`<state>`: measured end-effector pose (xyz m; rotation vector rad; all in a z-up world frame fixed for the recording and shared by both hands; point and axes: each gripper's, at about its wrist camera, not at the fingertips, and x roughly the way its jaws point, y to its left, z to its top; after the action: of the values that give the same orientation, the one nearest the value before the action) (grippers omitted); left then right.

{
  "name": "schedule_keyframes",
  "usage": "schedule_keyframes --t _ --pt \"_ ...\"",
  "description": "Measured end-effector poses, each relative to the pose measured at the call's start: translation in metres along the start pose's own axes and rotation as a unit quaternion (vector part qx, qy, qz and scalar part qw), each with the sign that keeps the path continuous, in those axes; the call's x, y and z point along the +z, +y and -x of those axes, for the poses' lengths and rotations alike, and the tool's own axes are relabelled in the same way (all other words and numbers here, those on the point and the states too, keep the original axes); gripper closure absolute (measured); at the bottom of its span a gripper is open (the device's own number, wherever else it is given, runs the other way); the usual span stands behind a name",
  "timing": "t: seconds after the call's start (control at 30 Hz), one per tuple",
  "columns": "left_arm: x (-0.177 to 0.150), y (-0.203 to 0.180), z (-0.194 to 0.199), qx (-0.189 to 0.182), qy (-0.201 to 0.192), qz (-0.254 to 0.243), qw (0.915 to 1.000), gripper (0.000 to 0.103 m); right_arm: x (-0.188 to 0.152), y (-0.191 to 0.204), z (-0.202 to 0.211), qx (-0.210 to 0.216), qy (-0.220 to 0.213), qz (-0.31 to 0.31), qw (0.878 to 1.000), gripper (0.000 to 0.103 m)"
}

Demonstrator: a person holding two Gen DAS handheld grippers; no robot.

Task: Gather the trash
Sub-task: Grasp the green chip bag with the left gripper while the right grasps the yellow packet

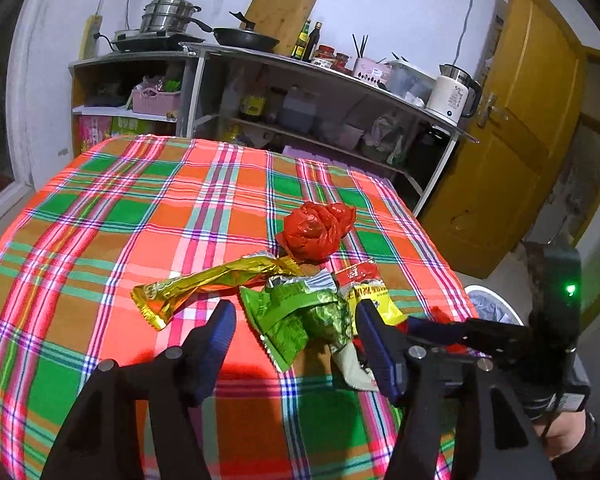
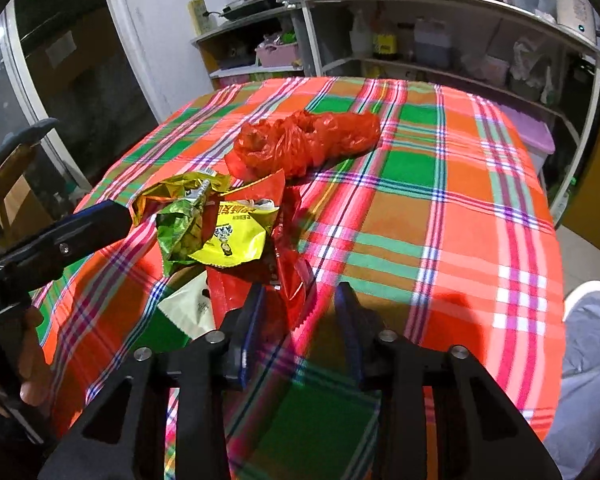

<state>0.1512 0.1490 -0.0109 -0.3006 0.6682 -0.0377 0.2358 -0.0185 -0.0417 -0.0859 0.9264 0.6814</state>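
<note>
Trash lies in a heap on the plaid tablecloth (image 1: 100,240). A crumpled red plastic bag (image 1: 316,234) (image 2: 308,140) is farthest. Nearer lie a gold wrapper (image 1: 204,284) (image 2: 180,188), a green wrapper (image 1: 296,316) (image 2: 180,232), a yellow-and-red snack packet (image 1: 374,292) (image 2: 236,236), a red wrapper (image 2: 288,276) and a white wrapper (image 1: 354,368) (image 2: 192,308). My left gripper (image 1: 296,332) is open, its fingers either side of the green wrapper. My right gripper (image 2: 300,308) is open, with the red wrapper's end between its fingers.
A bin with a grey liner (image 1: 492,308) (image 2: 592,320) stands off the table's right edge. Metal shelves (image 1: 320,92) with pots, a pan, bottles and a kettle (image 1: 454,94) stand behind. A yellow door (image 1: 512,128) is at right.
</note>
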Motion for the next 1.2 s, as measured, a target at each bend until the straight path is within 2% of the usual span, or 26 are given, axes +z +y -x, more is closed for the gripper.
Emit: schedule_keyframes --t 0.1,0.13,0.27,0.37,0.6,0.63,0.67,0.7,1.0,1.2 --pt "0.002 -0.001 -0.006 0.000 0.003 0.001 1.0000 0.040 0.002 0.001 -0.005 0.005 0.002 0.004 1.000 0.079" --pt "0.004 -0.002 -0.009 0.000 0.005 0.002 1.0000 0.040 0.003 0.002 -0.006 0.008 0.002 0.006 1.000 0.086" --pt "0.005 -0.006 -0.021 0.002 0.016 -0.001 0.9999 0.040 0.002 0.003 -0.005 0.007 -0.002 0.009 1.000 0.091" --pt "0.005 -0.009 -0.029 0.007 0.023 -0.004 0.9997 0.040 0.001 0.003 -0.001 0.005 -0.007 0.011 1.000 0.093" --pt "0.000 -0.018 -0.047 0.044 0.046 -0.025 0.9977 0.040 -0.008 0.000 0.012 0.004 -0.017 0.009 1.000 0.095" --pt "-0.001 -0.019 -0.050 0.050 0.049 -0.025 0.9972 0.040 -0.009 0.000 0.014 0.003 -0.018 0.009 1.000 0.095" --pt "-0.001 -0.018 -0.052 0.054 0.053 -0.022 0.9969 0.047 -0.010 -0.001 0.016 0.002 -0.021 0.011 1.000 0.095" --pt "-0.002 -0.016 -0.054 0.053 0.057 -0.018 0.9968 0.051 -0.010 -0.001 0.018 0.000 -0.023 0.013 1.000 0.095" --pt "-0.004 -0.012 -0.042 0.046 0.042 -0.004 0.9980 0.056 -0.015 -0.005 0.035 -0.018 -0.041 0.010 0.999 0.096" --pt "-0.005 -0.018 -0.023 0.041 0.028 -0.002 0.9988 0.056 -0.017 0.011 0.060 -0.078 -0.073 0.063 0.992 0.097"
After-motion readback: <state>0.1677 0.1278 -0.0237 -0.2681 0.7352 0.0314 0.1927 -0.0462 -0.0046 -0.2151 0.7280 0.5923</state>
